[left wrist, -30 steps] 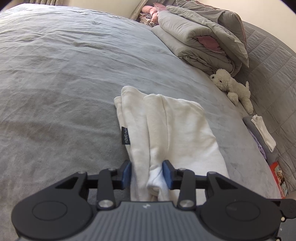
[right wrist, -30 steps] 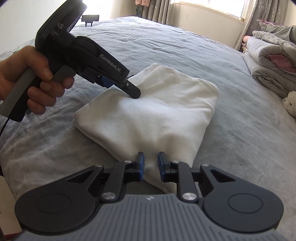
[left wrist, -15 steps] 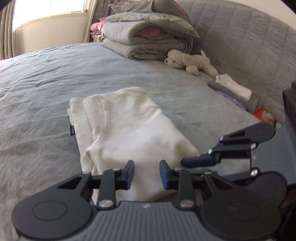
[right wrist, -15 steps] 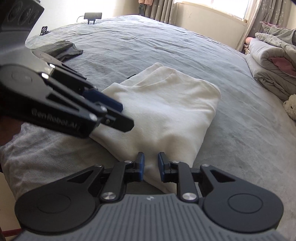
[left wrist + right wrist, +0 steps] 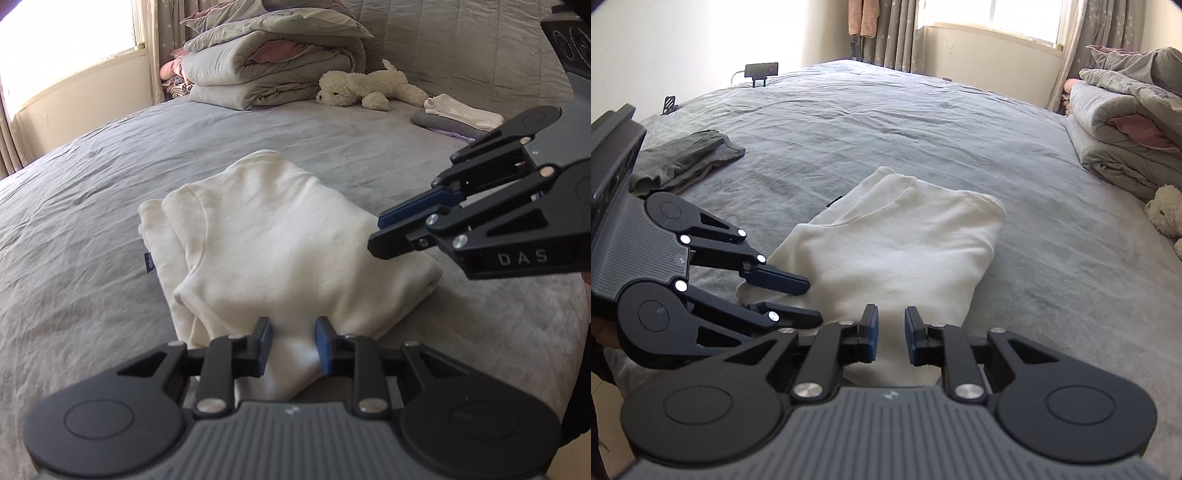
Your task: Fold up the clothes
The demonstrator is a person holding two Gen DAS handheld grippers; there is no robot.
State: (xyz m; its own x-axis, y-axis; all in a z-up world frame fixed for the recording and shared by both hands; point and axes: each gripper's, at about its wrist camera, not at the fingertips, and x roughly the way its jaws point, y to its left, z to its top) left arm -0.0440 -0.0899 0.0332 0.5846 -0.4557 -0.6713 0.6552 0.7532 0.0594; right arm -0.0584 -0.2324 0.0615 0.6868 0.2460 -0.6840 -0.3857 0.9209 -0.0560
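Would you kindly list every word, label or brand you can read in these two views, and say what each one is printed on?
"DAS": white letters on the side of the right gripper, seen in the left wrist view.
Small dark tag at the edge of the folded white garment: printed, but too small to read.
Small pale mark on the left gripper body: a logo, no letters legible.
Nothing else is readable.

1. Daylight enters through the window (image 5: 1023, 22); its pane is blown out to white in both views.
2. The wall (image 5: 701, 40) at left of the right wrist view is overexposed.
3. The white garment (image 5: 280, 243) is evenly lit, with soft shadows in its folds.
4. Fisheye bending curves the bed (image 5: 74, 206) edges; frame corners are dark.
5. The near gripper bodies are slightly soft.
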